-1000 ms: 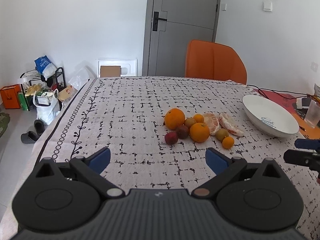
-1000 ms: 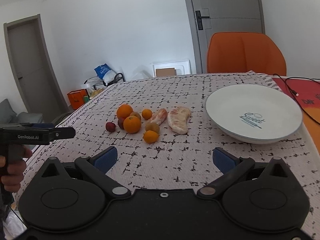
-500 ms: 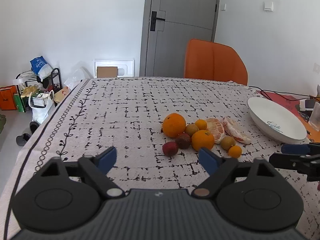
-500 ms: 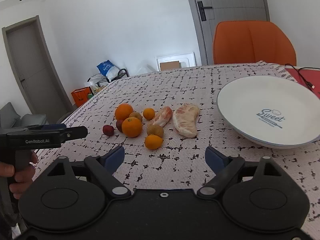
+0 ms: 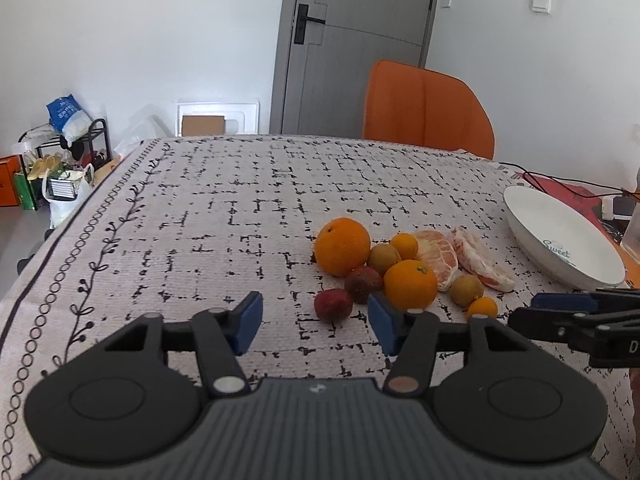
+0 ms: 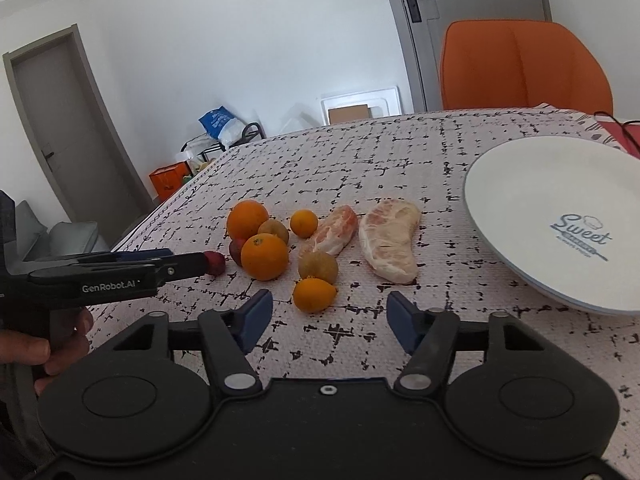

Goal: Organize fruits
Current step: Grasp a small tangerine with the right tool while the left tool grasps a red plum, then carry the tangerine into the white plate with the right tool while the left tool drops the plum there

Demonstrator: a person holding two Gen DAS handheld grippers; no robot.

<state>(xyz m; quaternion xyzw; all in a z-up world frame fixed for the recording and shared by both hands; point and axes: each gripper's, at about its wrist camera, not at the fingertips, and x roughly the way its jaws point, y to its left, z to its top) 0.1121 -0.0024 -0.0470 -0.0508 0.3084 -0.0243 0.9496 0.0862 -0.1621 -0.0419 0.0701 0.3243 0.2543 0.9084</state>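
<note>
A cluster of fruit lies mid-table: a big orange [image 5: 342, 246], a second orange [image 5: 410, 284], two dark red fruits [image 5: 333, 305], small brown and orange fruits, and two peeled citrus pieces [image 6: 389, 241]. A white plate [image 6: 520, 184] stands empty to the right. My left gripper [image 5: 315, 322] is open, its fingers just short of the nearest red fruit [image 6: 216, 263]. My right gripper [image 6: 330, 322] is open and empty, just short of a small orange fruit [image 6: 314, 294].
The table has a patterned white cloth [image 5: 224, 208]. An orange chair [image 5: 424, 110] stands at the far side. Red mat, cables and a glass lie beyond the plate [image 5: 580, 196]. Floor clutter sits to the left [image 5: 60, 168].
Both grippers have moved forward toward the fruit cluster and both jaw gaps have narrowed. The fruit and plate have not moved.
</note>
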